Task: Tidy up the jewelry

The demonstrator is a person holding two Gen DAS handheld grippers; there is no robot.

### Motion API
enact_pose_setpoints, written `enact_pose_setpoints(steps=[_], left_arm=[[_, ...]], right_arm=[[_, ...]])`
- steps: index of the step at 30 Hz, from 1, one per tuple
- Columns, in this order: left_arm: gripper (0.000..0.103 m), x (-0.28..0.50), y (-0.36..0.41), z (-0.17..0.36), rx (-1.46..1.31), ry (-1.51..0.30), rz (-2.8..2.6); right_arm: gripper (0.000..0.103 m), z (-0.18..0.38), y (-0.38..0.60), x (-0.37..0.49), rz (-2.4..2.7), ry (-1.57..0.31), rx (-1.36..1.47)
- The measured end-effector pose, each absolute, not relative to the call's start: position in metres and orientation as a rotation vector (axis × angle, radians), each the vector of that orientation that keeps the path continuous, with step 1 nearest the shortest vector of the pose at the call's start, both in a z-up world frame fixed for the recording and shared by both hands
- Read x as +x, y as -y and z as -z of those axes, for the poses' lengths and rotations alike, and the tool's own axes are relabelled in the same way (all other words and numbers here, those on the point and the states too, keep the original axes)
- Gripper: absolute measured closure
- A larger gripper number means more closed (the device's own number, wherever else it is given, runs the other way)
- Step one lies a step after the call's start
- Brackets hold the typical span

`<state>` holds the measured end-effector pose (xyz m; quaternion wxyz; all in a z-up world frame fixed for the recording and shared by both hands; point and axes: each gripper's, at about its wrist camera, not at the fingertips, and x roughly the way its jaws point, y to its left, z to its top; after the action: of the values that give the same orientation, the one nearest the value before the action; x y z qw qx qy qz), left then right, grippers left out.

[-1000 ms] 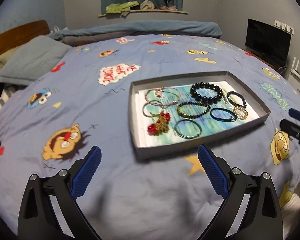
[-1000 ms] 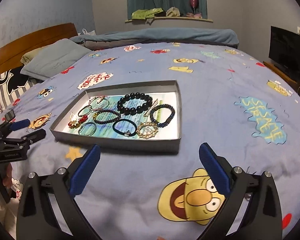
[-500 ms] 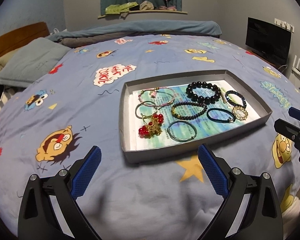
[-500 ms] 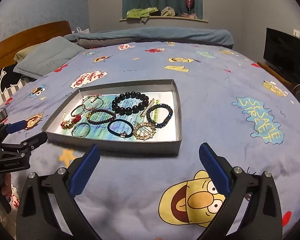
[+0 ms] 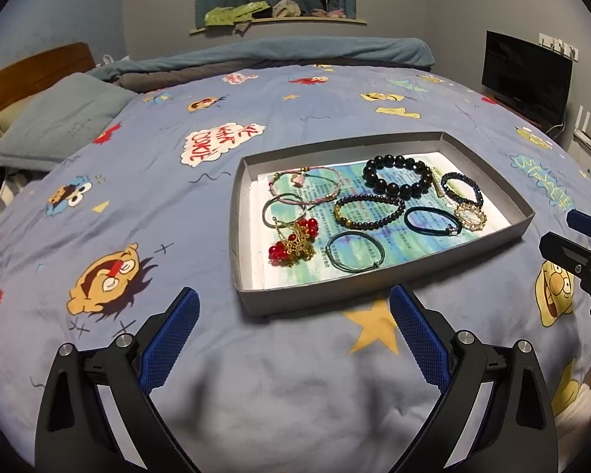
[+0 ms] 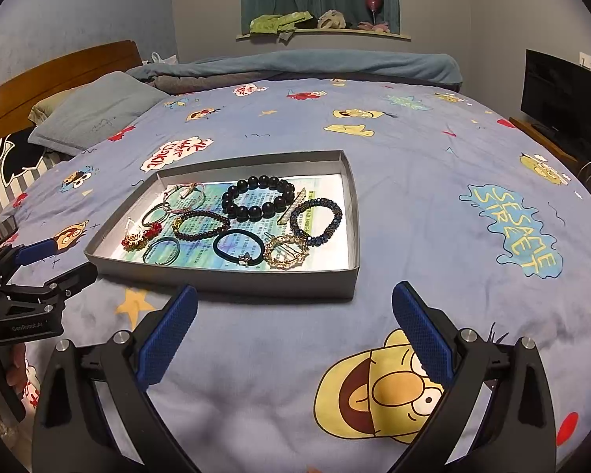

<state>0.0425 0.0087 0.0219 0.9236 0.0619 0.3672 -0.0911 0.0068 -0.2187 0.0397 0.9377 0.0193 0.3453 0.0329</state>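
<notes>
While both tools hover short of the shallow grey cardboard tray point(image 5: 378, 287) on the blue cartoon-print bedspread point(image 5: 145, 205), nothing is gripped: the left gripper point(image 5: 293, 329) has its blue ribbed pads spread wide with only bedding between them, and the right gripper point(image 6: 295, 325) is likewise wide apart and empty, aimed at the tray's near wall. All the jewelry lies inside the tray on a printed green-and-white paper liner point(image 5: 374, 254), and the crowding is the main risk. The large black bead bracelet point(image 5: 398, 179) sits just beside a smaller dark bead bracelet with gold accents point(image 5: 364, 211), and a black elastic band with a small charm point(image 5: 433, 220) lies against a gold filigree ring-shaped piece point(image 5: 471, 216), so a wide pinch would probably catch two items at once. The red-beaded gold chain ornament point(image 5: 293, 242) looks tangled with the thin metal hoops point(image 5: 283, 207) near it; lifting one would likely drag the other. The thin green cord bracelet point(image 5: 354, 250) lies flat on the paper, so pads coming down may pinch the liner instead or slide over the cord. Because the tray rests on soft bedding, pressing on its wall or floor could tip it and shift everything. The two grippers also stand near each other at the tray's front, so reaching together risks a bump.
</notes>
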Motion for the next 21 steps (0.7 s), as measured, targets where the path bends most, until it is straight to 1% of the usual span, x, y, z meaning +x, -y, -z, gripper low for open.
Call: enact_pose_setpoints(steps=[21], left_arm=[[0.007,0.0418,-0.0079,-0.0218,0.131,-0.758,0.19]], right_arm=[[0.005,-0.0407,0.2187,0.0055,-0.065,-0.701,0.038]])
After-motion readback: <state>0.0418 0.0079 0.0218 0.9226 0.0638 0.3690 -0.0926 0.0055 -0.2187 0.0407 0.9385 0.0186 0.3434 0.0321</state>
